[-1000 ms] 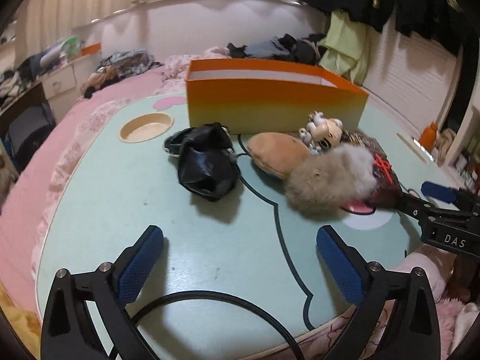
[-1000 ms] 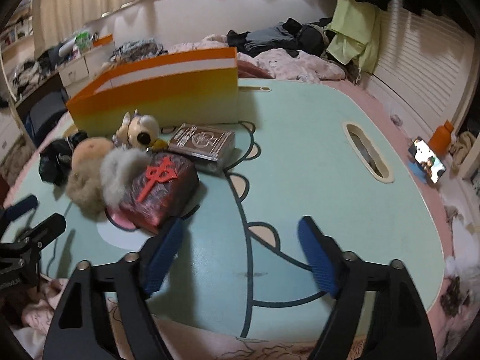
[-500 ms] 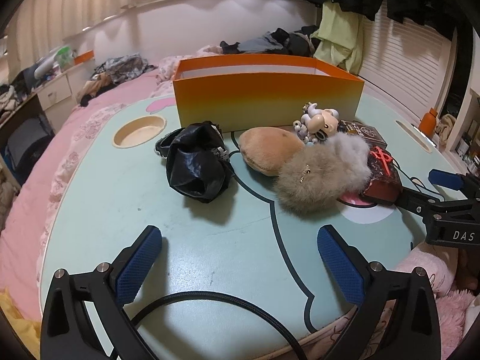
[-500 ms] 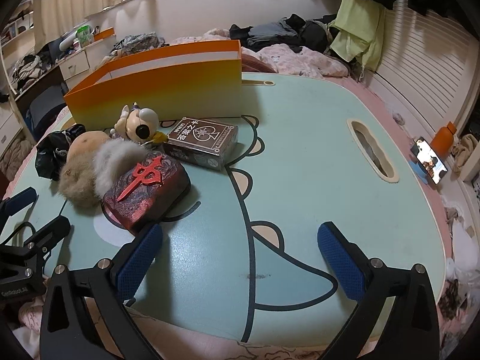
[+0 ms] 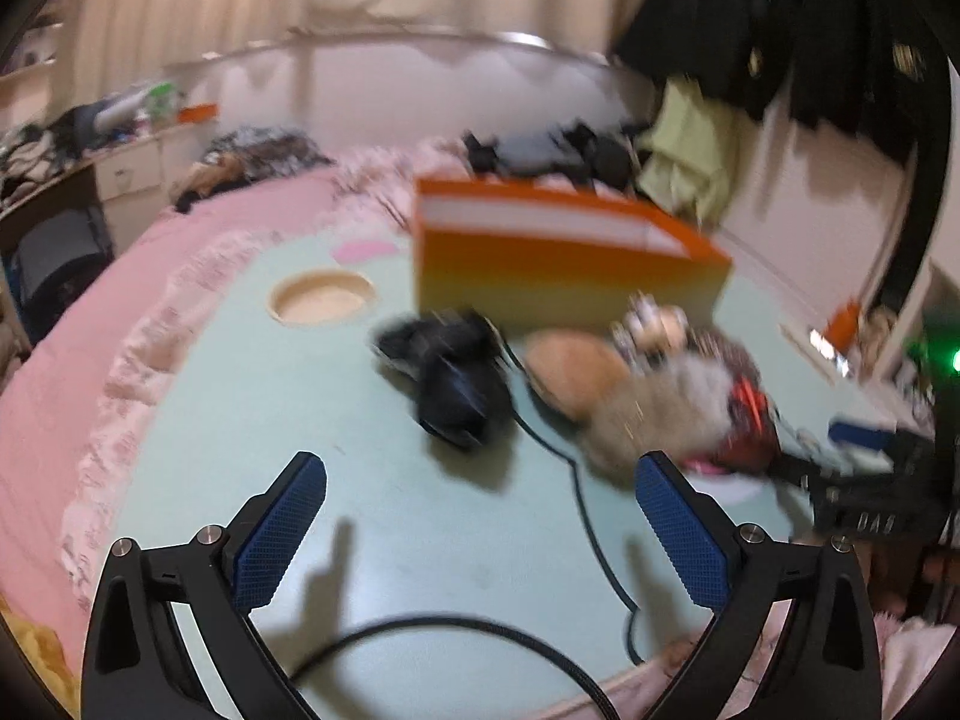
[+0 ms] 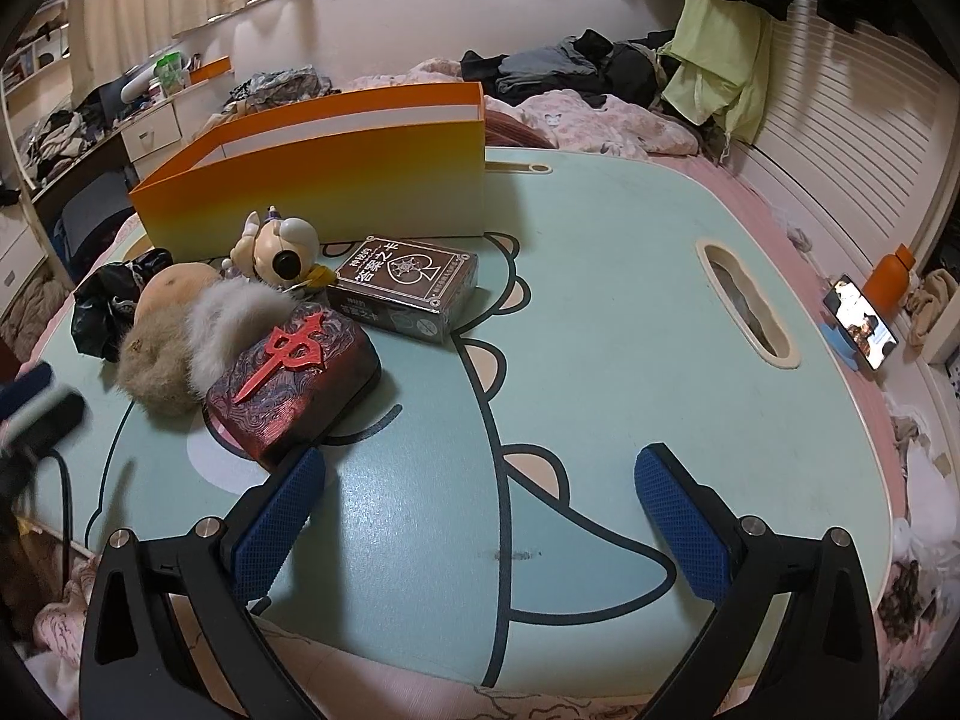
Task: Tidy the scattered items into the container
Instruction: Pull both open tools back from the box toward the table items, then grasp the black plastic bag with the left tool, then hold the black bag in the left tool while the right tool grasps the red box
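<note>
An orange box (image 6: 336,174) (image 5: 558,270) stands open-topped at the back of the mint table (image 6: 630,360). In front of it lie a black pouch (image 5: 456,378) (image 6: 108,306), a tan plush (image 5: 576,372), a furry pompom (image 6: 192,342) (image 5: 666,408), a small dog figure (image 6: 276,246), a dark card box (image 6: 408,285) and a red-and-black mahjong-tile block (image 6: 294,378). My right gripper (image 6: 480,480) is open over bare table, its left finger just short of the block. My left gripper (image 5: 480,486) is open and empty, short of the pouch; its view is blurred.
The table has a round cup hole (image 5: 321,300) at the left and a slot handle (image 6: 747,312) at the right. A phone (image 6: 861,324) and an orange bottle (image 6: 894,279) lie beyond the right edge. A black cable (image 5: 444,636) crosses below the left gripper. Pink bedding surrounds the table.
The right gripper's jaws widened from a narrower gap to full spread. The left gripper lifted and swung, so the pouch and box shifted rightward in its view, which is now blurred.
</note>
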